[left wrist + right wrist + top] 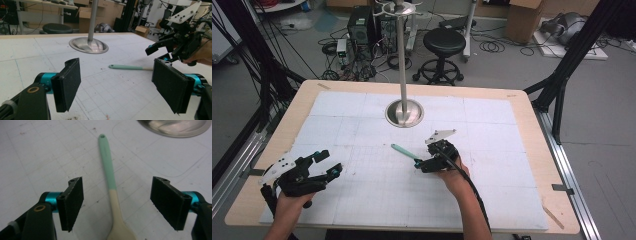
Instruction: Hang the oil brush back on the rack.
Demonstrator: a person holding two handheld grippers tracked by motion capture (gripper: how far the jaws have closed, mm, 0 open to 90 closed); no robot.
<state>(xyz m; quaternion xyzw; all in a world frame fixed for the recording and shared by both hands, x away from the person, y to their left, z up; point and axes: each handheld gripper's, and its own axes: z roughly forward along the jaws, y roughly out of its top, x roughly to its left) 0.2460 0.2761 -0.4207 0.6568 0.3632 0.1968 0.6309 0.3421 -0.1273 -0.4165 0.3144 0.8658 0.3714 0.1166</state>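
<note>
Right gripper (117,202) wide, astride spoon (111,185) mid-frame, untouched; left gripper (117,87) wide, holding nothing, lower left.

Matt mint-and-cream spoon (113,195), glossy metal stand base (404,113), matt white gridded mat (362,180)

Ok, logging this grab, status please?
Right gripper open, jaws astride spoon, no contact. Left gripper open, idle. Spoon flat on mat. Nothing in the way.
</note>
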